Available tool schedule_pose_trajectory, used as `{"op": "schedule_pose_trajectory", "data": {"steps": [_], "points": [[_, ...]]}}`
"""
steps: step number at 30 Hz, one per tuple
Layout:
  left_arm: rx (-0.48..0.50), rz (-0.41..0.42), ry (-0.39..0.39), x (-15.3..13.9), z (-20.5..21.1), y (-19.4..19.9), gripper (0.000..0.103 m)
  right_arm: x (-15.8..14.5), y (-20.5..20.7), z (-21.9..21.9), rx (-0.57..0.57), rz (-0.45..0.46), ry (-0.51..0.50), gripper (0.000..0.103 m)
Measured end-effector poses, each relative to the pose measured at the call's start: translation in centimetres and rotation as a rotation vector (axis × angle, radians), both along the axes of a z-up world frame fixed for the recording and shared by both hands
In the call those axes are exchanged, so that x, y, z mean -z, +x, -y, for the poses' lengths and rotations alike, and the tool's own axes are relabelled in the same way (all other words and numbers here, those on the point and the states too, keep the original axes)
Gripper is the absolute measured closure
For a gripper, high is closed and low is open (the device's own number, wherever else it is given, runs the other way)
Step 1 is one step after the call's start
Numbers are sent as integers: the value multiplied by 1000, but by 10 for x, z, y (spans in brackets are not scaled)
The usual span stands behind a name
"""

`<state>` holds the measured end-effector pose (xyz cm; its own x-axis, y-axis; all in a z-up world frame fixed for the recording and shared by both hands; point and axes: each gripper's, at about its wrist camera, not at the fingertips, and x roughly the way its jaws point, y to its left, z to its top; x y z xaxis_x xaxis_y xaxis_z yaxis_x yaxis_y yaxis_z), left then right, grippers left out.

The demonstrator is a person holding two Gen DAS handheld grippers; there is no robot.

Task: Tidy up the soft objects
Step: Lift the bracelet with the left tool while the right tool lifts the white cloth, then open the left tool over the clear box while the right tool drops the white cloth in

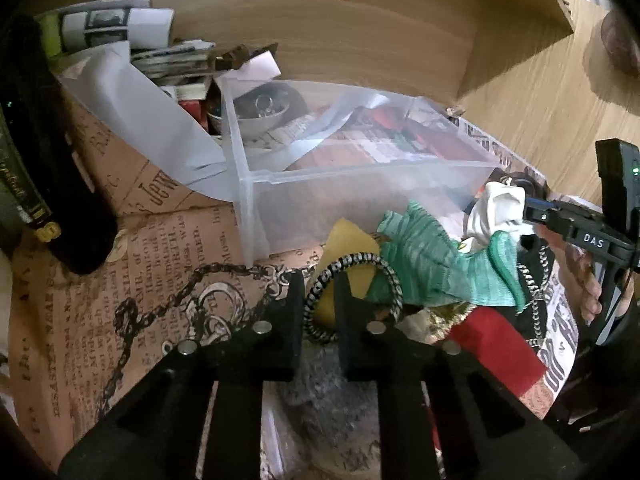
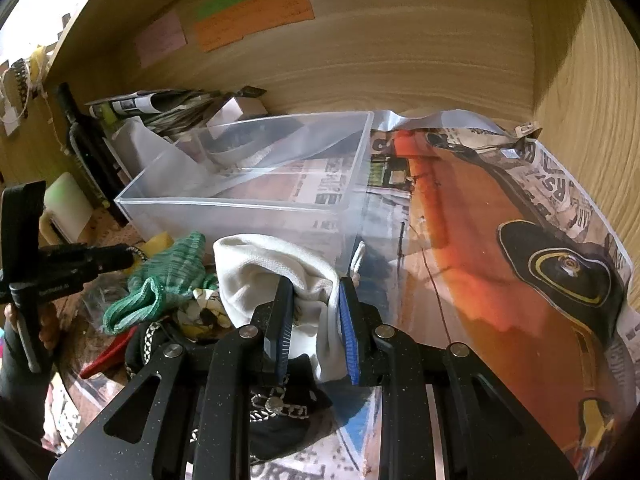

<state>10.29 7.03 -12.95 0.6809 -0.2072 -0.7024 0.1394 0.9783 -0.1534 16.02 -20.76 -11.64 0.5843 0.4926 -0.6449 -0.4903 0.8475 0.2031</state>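
Two hand-held grippers work over a cluttered shelf lined with printed newspaper. The right gripper (image 2: 314, 312) has its blue-padded jaws clamped on a bunched white cloth (image 2: 272, 268), held just above a heap of soft things at the near left of its view: a green knitted sock (image 2: 172, 280), a yellow piece (image 1: 348, 244) and a dark garment with a metal chain (image 2: 280, 408). The left gripper (image 1: 318, 308) has its jaws a little apart, straddling one side of a black-and-white braided ring (image 1: 356, 292); whether it actually grips the ring cannot be told. Directly beyond the heap stands a clear plastic bin (image 2: 240, 204), open at the top and seemingly without soft items inside, which looks like the likely place for them. To do this step well, the white cloth probably needs lifting high enough that its hanging folds clear the bin's near rim, then carrying forward over the opening before the jaws part; a trailing corner could snag the rim or drag the sock along. Open room lies to the right, over the flat newspaper sheet (image 2: 500, 248), bounded by the wooden side wall (image 2: 592, 120) and back wall (image 2: 400, 52). The far left is crowded with a dark bottle (image 2: 86, 148) and rolled papers (image 2: 132, 106), so movement there is tight.
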Motion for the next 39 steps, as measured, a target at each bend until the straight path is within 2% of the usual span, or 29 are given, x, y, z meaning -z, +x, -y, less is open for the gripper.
{"op": "schedule_pose_trajectory", "data": {"steps": [2, 12, 18, 23, 27, 32, 39], "points": [[-2, 22, -2, -6, 1, -10, 98, -2, -1, 0, 2, 5, 4, 83], [-42, 173, 21, -51, 9, -36, 98, -24, -11, 4, 13, 71, 35, 83], [-77, 266, 10, -78, 9, -35, 98, -48, -17, 3, 18, 147, 73, 83], [-96, 312, 7, -92, 8, -21, 98, -69, -15, 1, 28, 213, 111, 83], [-117, 317, 20, -97, 8, -2, 98, -84, -8, -1, 34, 254, 148, 83], [-143, 296, 34, -95, 5, 23, 98, -93, 5, -11, 34, 285, 144, 83], [-147, 209, 66, -75, 5, 65, 98, -77, 42, -39, 22, 235, 81, 83]]}}
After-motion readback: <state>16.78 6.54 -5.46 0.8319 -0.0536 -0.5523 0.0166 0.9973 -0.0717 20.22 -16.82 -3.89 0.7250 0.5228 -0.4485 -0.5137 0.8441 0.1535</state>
